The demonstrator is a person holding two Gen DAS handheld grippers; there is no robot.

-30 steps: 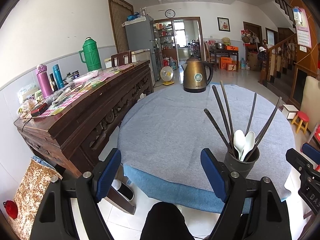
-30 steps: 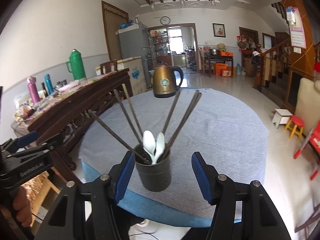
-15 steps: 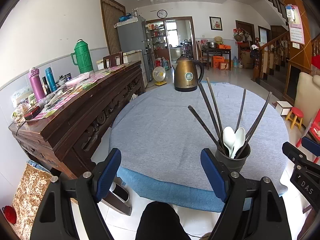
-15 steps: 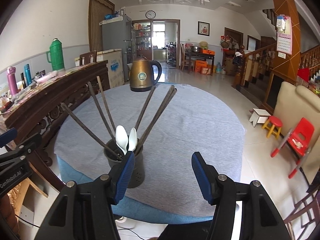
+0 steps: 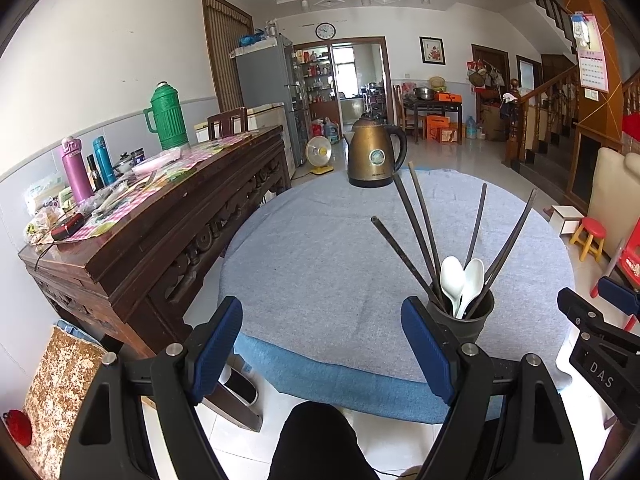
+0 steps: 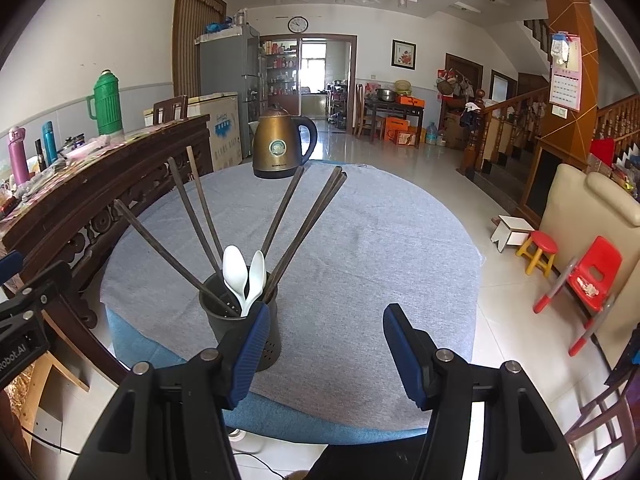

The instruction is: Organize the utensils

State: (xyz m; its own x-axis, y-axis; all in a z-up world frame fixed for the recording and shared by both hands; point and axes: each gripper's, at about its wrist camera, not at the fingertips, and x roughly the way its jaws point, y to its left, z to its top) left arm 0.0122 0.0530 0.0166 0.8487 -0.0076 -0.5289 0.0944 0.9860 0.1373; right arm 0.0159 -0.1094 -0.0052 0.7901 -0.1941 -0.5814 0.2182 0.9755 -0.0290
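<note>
utensil holder point(image 6: 244, 330) beside right claw point(image 6: 326, 354)

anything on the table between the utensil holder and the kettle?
Nothing. Between the utensil holder and the kettle there is only bare grey tablecloth; the leaning chopsticks just overlap it. The right wrist view shows it best.

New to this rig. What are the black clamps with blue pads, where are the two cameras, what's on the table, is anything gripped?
No robot arm here: a person holds a two-finger clamp in each hand, and each clamp carries a fisheye camera looking forward along its fingers. One picture is from the left gripper, the other from the right gripper.

The round table has a grey cloth. On it stand a dark utensil holder with chopsticks and two white spoons, and a bronze kettle at the far side.

Both grippers are open and hold nothing; the holder sits beside the pads, not between them.
</note>
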